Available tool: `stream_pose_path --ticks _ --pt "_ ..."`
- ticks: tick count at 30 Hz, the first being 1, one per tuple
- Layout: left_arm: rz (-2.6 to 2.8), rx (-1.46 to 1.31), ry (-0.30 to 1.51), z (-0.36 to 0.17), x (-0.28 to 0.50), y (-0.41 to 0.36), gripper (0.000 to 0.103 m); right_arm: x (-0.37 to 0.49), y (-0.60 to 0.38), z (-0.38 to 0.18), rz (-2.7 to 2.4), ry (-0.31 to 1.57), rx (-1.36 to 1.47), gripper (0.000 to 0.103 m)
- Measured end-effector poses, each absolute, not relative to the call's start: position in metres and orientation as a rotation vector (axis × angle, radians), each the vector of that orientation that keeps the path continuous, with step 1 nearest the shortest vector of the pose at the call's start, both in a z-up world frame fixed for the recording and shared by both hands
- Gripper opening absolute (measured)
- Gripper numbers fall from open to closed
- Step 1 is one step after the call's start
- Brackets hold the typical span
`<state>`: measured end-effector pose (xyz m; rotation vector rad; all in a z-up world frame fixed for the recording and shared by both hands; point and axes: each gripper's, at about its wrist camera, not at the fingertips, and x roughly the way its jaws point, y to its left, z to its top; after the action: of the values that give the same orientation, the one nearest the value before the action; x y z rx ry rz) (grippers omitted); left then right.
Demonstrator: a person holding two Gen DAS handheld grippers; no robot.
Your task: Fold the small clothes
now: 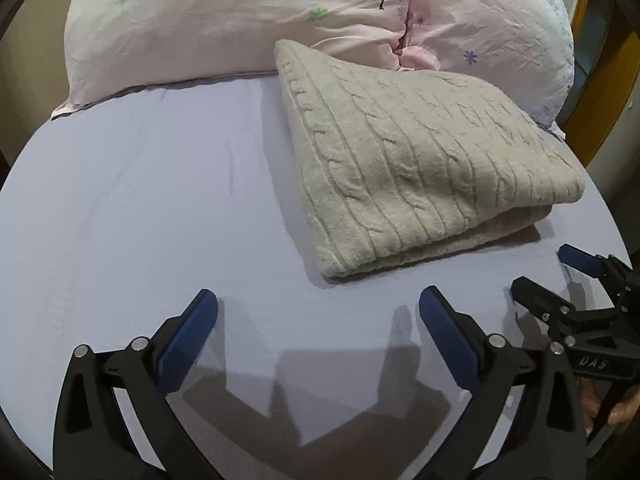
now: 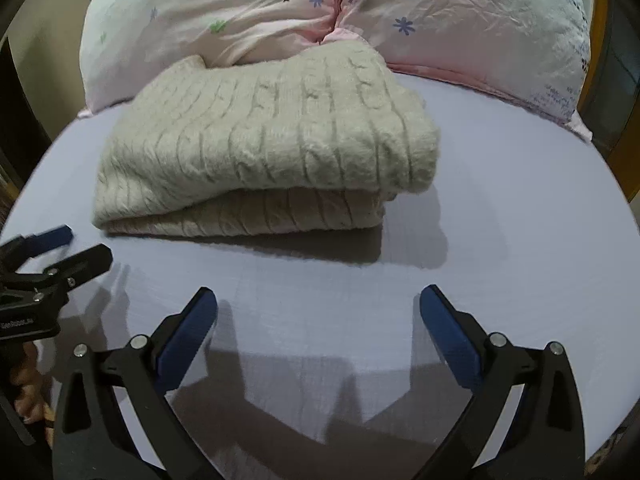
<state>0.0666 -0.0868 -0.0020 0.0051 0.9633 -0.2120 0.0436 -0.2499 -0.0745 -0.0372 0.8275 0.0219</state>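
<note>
Folded beige cable-knit sweater (image 2: 256,148), thick and fuzzy, lies on a smooth lavender bedsheet (image 2: 500,240); left gripper (image 1: 318,312) and right gripper (image 2: 318,312) spread wide, empty, over bare sheet near it

- The flat lavender bed sheet (image 1: 140,208) lies bare to the left of the folded beige cable-knit sweater (image 1: 420,176), and a hand-held gripper could pass there.
- A bare strip of sheet also runs between the sweater's near edge and both hand-held grippers.
- The left hand-held gripper (image 1: 318,312) hovers with its jaws spread wide, nothing between them.
- The right hand-held gripper (image 2: 318,312) does likewise, just beside the left one, narrowing the room between the two.
- The sweater stands as a thick stacked block mid-bed.
- Two plump pink flower-printed pillows (image 2: 460,20) wall off the far side; the sweater's far edge touches them.
- To the sweater's right, the sheet is bare up to the pillow.
</note>
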Motion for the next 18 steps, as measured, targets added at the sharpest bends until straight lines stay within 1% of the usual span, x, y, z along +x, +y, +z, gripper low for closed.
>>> stream_pose_path --ticks 7,18 --pt "-0.157 0.107 0.989 -0.006 0.070 -0.100 0.102 0.046 -0.250 -0.075 0.011 0.841 -0.029 0.101" --pt "-0.154 0.112 1.101 -0.003 0.080 -0.100 0.102 0.043 -0.250 -0.075 0.001 0.844 -0.023 0.101"
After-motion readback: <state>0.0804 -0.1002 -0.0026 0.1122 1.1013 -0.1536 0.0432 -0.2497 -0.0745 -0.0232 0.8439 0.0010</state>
